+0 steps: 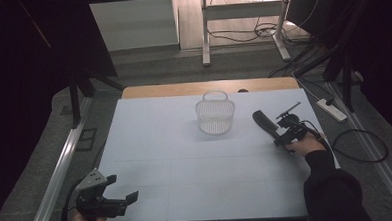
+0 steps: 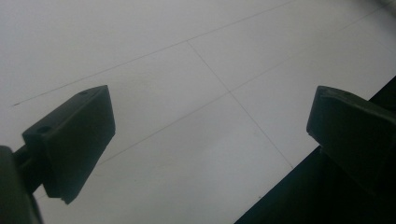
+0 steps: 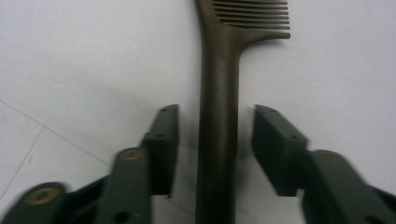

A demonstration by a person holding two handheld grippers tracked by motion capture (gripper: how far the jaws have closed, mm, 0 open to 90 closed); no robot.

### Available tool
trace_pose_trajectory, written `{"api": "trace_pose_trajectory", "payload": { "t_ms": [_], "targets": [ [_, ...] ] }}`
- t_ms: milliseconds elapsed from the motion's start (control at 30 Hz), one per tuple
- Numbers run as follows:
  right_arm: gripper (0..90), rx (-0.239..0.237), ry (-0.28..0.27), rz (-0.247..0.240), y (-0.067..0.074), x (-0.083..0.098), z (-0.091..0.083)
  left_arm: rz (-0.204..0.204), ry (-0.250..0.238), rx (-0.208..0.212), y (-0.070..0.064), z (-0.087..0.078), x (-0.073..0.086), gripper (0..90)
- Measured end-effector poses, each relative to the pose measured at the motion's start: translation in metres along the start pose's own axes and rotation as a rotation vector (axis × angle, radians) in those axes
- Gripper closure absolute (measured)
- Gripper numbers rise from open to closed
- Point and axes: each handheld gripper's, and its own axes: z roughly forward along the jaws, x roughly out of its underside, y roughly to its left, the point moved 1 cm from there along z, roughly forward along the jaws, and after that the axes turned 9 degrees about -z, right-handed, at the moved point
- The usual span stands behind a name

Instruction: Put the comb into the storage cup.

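No readable text, labels, brands or numbers anywhere; dim high view may hide small print.

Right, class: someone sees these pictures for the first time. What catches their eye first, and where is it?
First the white basket with its loop handle, standing alone toward the far middle of the pale table. Next the dark comb lying to its right, where the right gripper sits with its fingers open either side of the handle, not yet closed. The left gripper, also open, waits at the near left corner.
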Motion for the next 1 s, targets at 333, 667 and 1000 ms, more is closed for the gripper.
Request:
{"api": "trace_pose_trajectory", "payload": {
  "t_ms": [333, 667, 1000],
  "targets": [
    [72.2, -0.020, -0.020, -0.008, -0.002, 0.002, -0.001, -0.002, 0.000, -0.001, 0.000, 0.000, 0.000, 2.2],
    [72.4, 0.027, -0.079, -0.008, 0.002, 0.005, -0.006, -0.011, -0.006, 0.009, 0.001, -0.001, 0.000, 0.0],
    [72.3, 0.049, -0.156, -0.002, 0.006, 0.007, -0.022, -0.019, -0.006, 0.039, 0.003, 0.000, -0.003, 0.0]
  ]
}}
